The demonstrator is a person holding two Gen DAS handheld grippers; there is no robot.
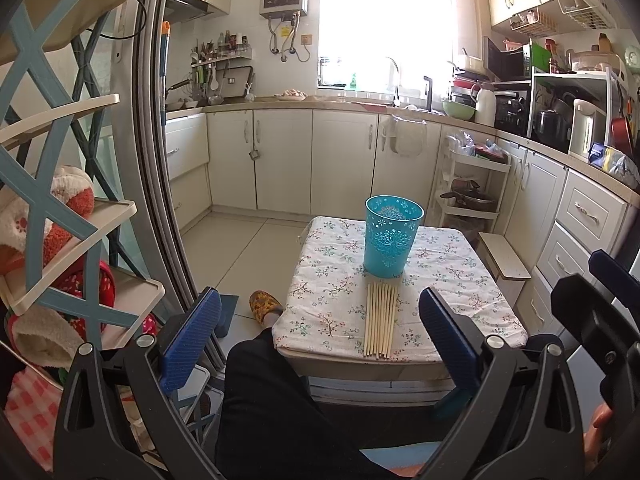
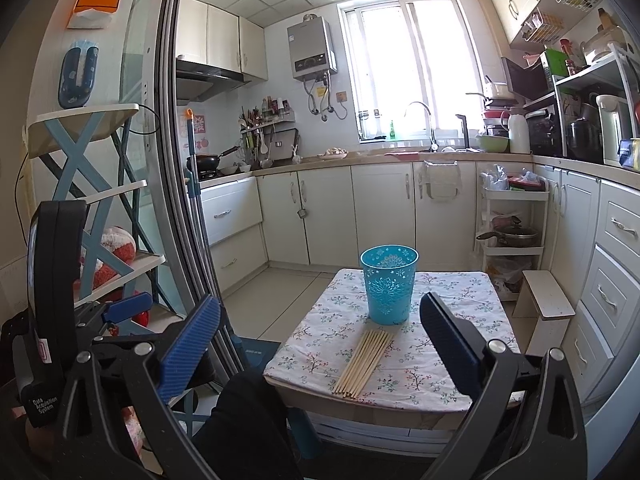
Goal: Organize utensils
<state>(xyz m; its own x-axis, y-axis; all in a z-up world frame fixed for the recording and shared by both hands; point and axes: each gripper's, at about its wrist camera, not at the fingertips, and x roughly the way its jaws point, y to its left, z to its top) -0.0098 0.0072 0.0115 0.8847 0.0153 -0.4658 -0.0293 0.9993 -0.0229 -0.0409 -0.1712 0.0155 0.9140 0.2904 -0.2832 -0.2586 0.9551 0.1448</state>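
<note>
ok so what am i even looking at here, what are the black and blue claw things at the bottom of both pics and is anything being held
Those claws are two hand-held grippers; a person carries one in each hand. Each has a wide-angle camera looking forward between its two blue-padded fingers, so one picture comes from the left gripper and the other from the right gripper. Both point at a small table under a white floral cloth in a kitchen. On it stands a turquoise plastic cup with a cut-out pattern, and just in front of it lies a neat bundle of pale wooden chopsticks. Nothing is held: both grippers are wide open and short of the table. The dark shape below is the person's leg.
</note>
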